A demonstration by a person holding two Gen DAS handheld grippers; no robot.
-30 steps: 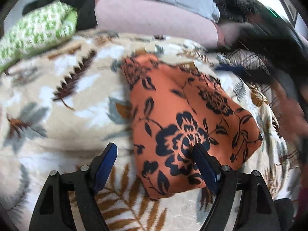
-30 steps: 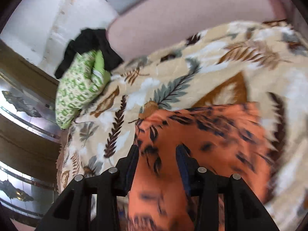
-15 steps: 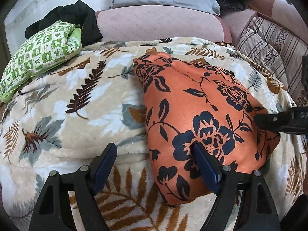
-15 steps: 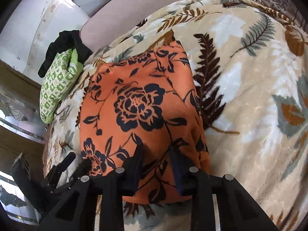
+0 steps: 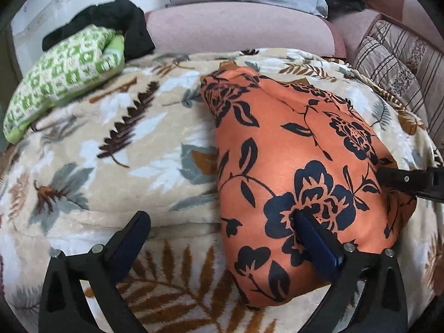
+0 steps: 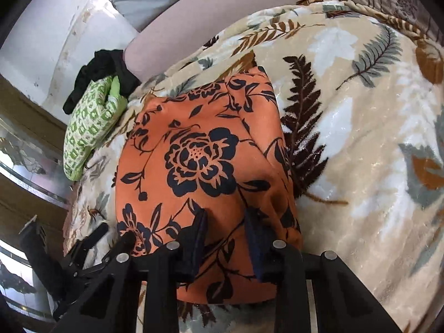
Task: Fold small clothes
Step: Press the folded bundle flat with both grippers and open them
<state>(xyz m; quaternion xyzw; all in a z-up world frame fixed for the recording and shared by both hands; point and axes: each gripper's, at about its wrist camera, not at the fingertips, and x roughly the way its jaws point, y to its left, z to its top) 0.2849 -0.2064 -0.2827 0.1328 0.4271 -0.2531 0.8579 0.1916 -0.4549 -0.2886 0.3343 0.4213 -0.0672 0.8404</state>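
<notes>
The left wrist view takes in a striped cushion past the blanket's far right corner, which the right wrist view barely catches at its top edge; the right wrist view alone shows the glossy dark wood panelling beyond the blanket's left edge. Both show the green patterned pillow with a black garment behind it at the far left corner of the leaf-print blanket. The orange floral garment lies folded into a rounded, puffy bundle on the blanket, towards its near edge, with big navy flowers and leaves across smooth cloth and a few creases at the far end. The left hand-held gripper stands wide open, its right finger resting on the garment's near part and its left finger over bare blanket, holding nothing. The right hand-held gripper has its jaws narrowly parted with the bundle's near edge running between them; whether they pinch the cloth I cannot tell.
</notes>
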